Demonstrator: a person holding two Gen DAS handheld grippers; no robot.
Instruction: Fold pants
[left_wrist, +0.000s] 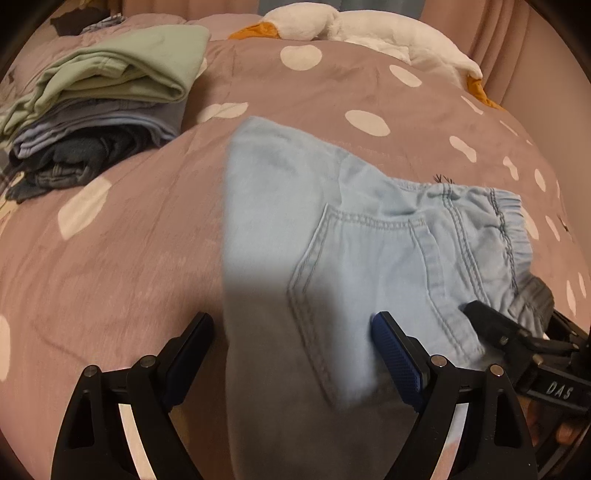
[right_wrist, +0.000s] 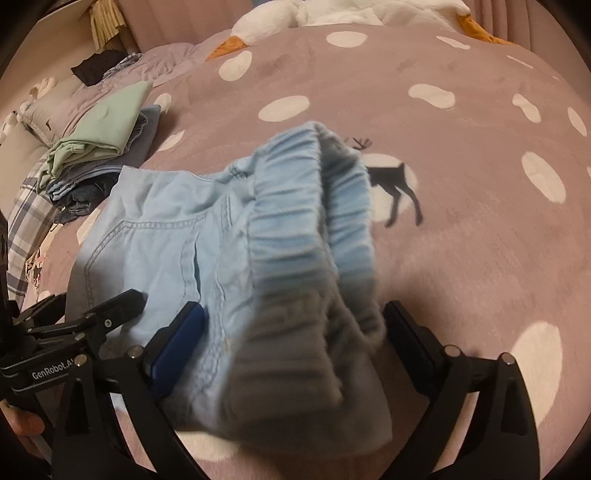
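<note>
Light blue pants (left_wrist: 332, 229) lie folded on the pink dotted bedspread (left_wrist: 129, 258), pocket side up, elastic waistband (right_wrist: 314, 206) to the right. My left gripper (left_wrist: 291, 332) is open with the folded cloth lying between its wide-spread fingers. My right gripper (right_wrist: 291, 325) is open too, its fingers either side of the bunched waistband, which rises in front of the camera. The right gripper's finger (left_wrist: 491, 321) shows at the waistband end in the left wrist view; the left gripper's finger (right_wrist: 118, 302) shows at the left in the right wrist view.
A stack of folded clothes (left_wrist: 99, 107), green on top, sits at the far left of the bed; it also shows in the right wrist view (right_wrist: 99, 147). A white plush goose (left_wrist: 351, 29) lies at the head of the bed. A pink curtain (left_wrist: 524, 55) hangs at right.
</note>
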